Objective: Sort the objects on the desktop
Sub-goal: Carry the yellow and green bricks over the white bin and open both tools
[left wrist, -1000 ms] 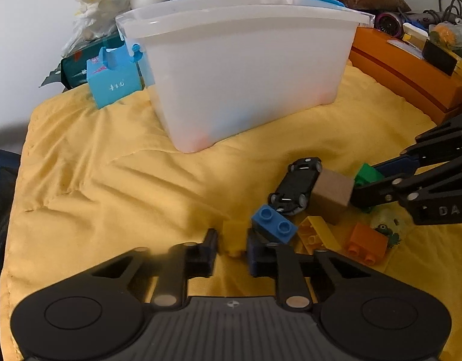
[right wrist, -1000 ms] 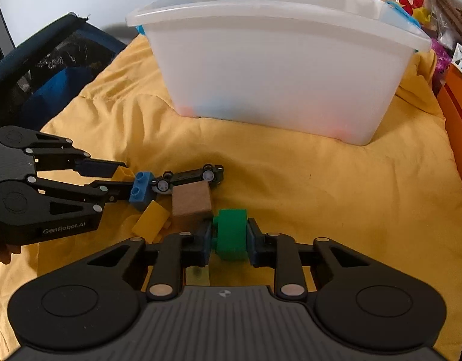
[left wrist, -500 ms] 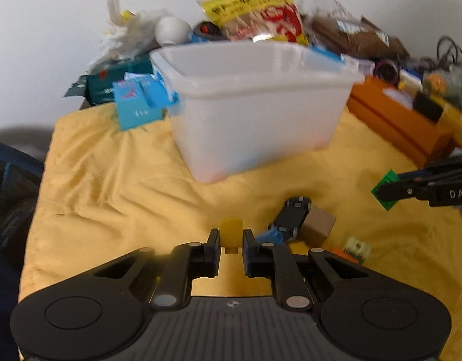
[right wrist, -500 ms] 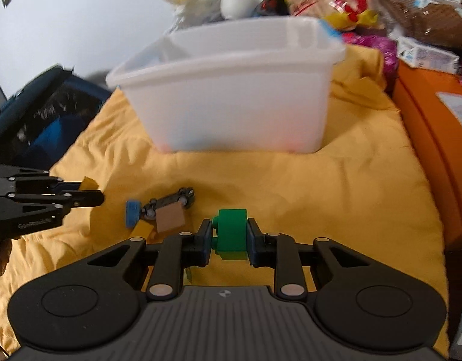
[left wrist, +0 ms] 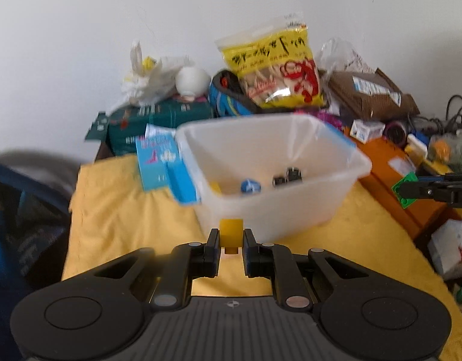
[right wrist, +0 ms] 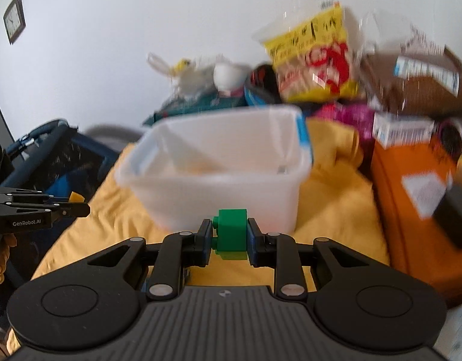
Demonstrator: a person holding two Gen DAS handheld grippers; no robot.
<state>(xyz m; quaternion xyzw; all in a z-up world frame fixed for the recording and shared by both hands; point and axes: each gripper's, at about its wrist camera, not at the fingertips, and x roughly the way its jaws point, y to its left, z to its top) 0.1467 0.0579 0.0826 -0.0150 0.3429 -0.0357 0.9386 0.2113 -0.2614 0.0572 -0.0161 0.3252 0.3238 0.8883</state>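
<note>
Both hand-held grippers pinch a brick: the left gripper (left wrist: 230,242) a yellow brick (left wrist: 230,232), the right gripper (right wrist: 230,242) a green brick (right wrist: 232,234). Each should clear the white bin (left wrist: 336,198) rim at frame centre before letting go, so the bricks join the toys inside. Both point downward, short of it.

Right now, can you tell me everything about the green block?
The green block is a chunky toy brick that looks like plastic, bright green, with round studs poking out on its left side. It is off the yellow cloth, pinched between the two fingers of the right gripper, turned on its side. It hangs in front of the white plastic bin, not yet inside. From the left wrist view it shows as a small green square at the gripper's tip.
</note>
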